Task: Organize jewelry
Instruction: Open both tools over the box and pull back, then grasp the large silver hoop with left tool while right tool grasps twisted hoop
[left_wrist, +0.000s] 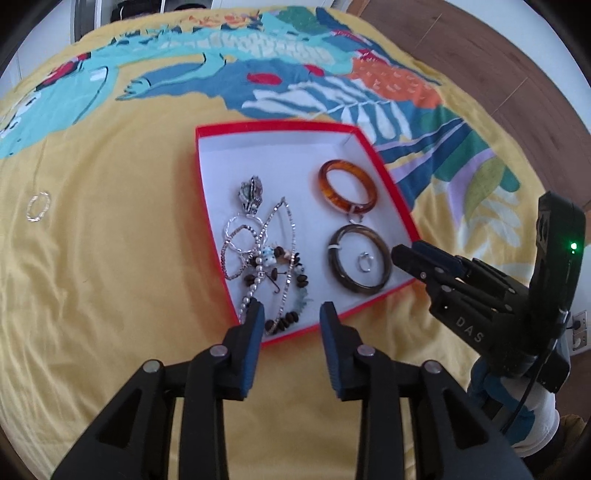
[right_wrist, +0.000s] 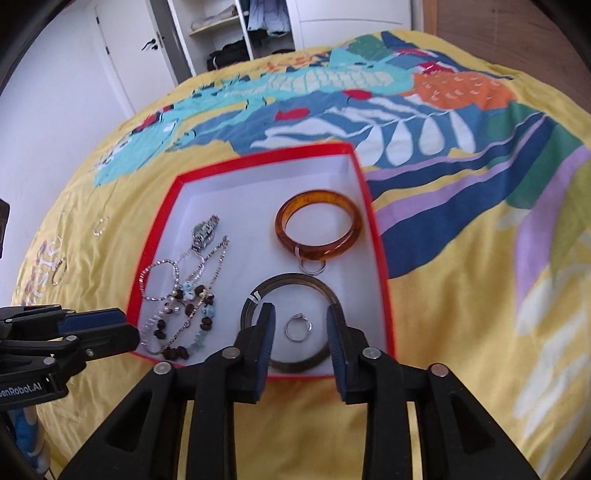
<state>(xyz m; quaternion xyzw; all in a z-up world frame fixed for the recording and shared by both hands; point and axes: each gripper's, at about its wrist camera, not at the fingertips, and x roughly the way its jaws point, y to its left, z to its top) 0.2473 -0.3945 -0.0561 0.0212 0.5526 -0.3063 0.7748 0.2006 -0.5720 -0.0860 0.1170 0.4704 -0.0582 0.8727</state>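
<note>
A red box (right_wrist: 376, 236) with a white floor lies on the yellow patterned bed (right_wrist: 461, 332). Inside it, the amber bangle (right_wrist: 317, 227) lies toward the far side and the dark bangle (right_wrist: 295, 363) near the front edge, ringing a small silver ring (right_wrist: 298, 326). Tangled necklaces (right_wrist: 184, 310) lie beside them. The left claw (left_wrist: 291, 314) and the right claw (right_wrist: 301, 321) are both spread, pinching nothing. A loose ring (left_wrist: 38, 206) lies on the bed, well apart from the box.

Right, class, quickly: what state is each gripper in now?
Left gripper: open, holding nothing.
Right gripper: open, holding nothing.
</note>
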